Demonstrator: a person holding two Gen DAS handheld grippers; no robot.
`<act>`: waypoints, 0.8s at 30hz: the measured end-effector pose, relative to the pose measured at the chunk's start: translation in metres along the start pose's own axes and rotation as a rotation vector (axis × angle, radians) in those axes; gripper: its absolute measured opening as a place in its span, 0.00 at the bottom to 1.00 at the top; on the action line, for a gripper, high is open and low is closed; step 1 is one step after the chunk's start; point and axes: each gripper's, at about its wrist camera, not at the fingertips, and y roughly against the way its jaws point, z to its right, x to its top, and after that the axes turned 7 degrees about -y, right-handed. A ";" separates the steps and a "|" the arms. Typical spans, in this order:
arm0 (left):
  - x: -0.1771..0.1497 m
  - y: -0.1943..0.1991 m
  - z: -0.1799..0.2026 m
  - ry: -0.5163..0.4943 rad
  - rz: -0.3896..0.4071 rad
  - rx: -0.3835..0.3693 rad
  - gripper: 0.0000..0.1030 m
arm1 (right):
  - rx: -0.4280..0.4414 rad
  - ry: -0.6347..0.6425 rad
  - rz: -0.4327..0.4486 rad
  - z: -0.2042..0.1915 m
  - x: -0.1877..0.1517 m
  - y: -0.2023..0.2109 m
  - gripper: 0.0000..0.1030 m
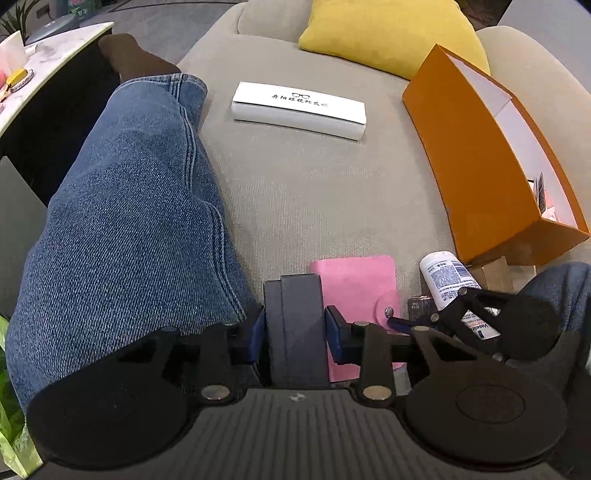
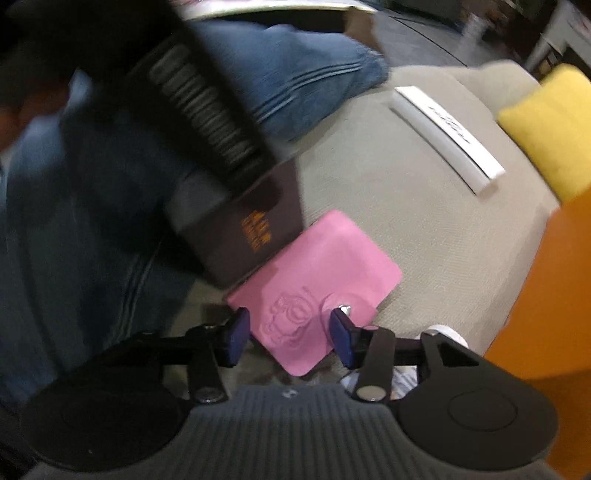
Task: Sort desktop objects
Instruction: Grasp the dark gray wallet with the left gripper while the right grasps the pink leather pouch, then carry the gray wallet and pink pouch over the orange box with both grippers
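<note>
A dark grey box (image 1: 295,325) stands upright on the beige sofa seat (image 1: 295,206), and my left gripper (image 1: 295,334) is shut on its two sides. In the right wrist view the same box (image 2: 243,236) shows orange lettering. Beside it lies a pink card holder (image 1: 358,284) with a snap flap. My right gripper (image 2: 290,339) hangs open just above the pink card holder (image 2: 314,280), one pad on each side of its near corner, gripping nothing. A white lotion tube (image 1: 447,280) lies to the right, partly under the right gripper.
A white glasses case (image 1: 299,110) lies farther back on the seat. An open orange box (image 1: 480,158) stands at the right, a yellow cushion (image 1: 391,33) behind it. A person's leg in jeans (image 1: 129,221) fills the left. A marble side table (image 1: 55,48) stands far left.
</note>
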 end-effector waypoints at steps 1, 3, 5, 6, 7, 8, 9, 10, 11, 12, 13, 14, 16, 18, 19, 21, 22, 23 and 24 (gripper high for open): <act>0.001 0.000 0.000 0.003 0.002 -0.002 0.38 | -0.018 0.041 -0.002 -0.007 -0.002 -0.002 0.60; 0.000 0.000 -0.001 0.006 0.004 -0.005 0.38 | -0.070 0.129 -0.006 -0.020 -0.007 -0.009 0.63; 0.000 0.001 -0.003 0.007 0.009 -0.007 0.38 | -0.113 0.185 -0.007 -0.029 -0.012 -0.015 0.64; -0.001 0.002 -0.003 0.007 0.012 -0.009 0.38 | -0.134 0.205 -0.005 -0.033 -0.013 -0.016 0.63; -0.001 0.002 -0.003 0.009 0.015 -0.011 0.38 | -0.150 0.215 -0.003 -0.034 -0.014 -0.016 0.56; -0.001 0.003 -0.004 0.011 0.019 -0.014 0.38 | -0.176 0.214 0.004 -0.034 -0.014 -0.015 0.48; -0.002 0.004 -0.004 0.013 0.024 -0.017 0.38 | -0.177 0.196 0.009 -0.030 -0.012 -0.012 0.44; -0.002 0.005 -0.005 0.015 0.029 -0.021 0.37 | -0.150 0.162 0.012 -0.024 -0.011 -0.008 0.37; -0.002 0.005 -0.005 0.020 0.035 -0.023 0.37 | -0.118 0.125 0.012 -0.019 -0.010 -0.005 0.30; -0.002 0.007 -0.006 0.026 0.043 -0.024 0.37 | -0.108 0.093 0.019 -0.014 -0.009 -0.001 0.25; -0.002 0.008 -0.006 0.031 0.054 -0.024 0.37 | -0.100 0.072 0.028 -0.011 -0.008 0.003 0.21; -0.002 0.010 -0.006 0.035 0.064 -0.021 0.37 | -0.095 0.051 0.040 -0.007 -0.007 0.007 0.18; -0.001 0.013 -0.007 0.043 0.087 -0.011 0.37 | -0.081 -0.012 0.072 0.003 -0.003 0.018 0.12; 0.002 0.016 -0.007 0.044 0.112 -0.009 0.37 | -0.052 -0.096 0.111 0.017 0.002 0.031 0.08; 0.004 0.017 -0.008 0.044 0.122 -0.013 0.37 | -0.041 -0.136 0.129 0.025 0.004 0.037 0.05; 0.008 0.017 -0.006 0.041 0.146 -0.030 0.37 | -0.011 -0.233 0.166 0.044 0.009 0.049 0.05; 0.011 0.016 -0.005 0.038 0.158 -0.047 0.37 | 0.010 -0.289 0.179 0.055 0.011 0.054 0.04; 0.015 0.014 -0.003 0.038 0.166 -0.065 0.37 | 0.033 -0.350 0.186 0.068 0.012 0.057 0.03; 0.018 0.012 -0.001 0.040 0.173 -0.081 0.37 | 0.062 -0.418 0.192 0.082 0.013 0.059 0.03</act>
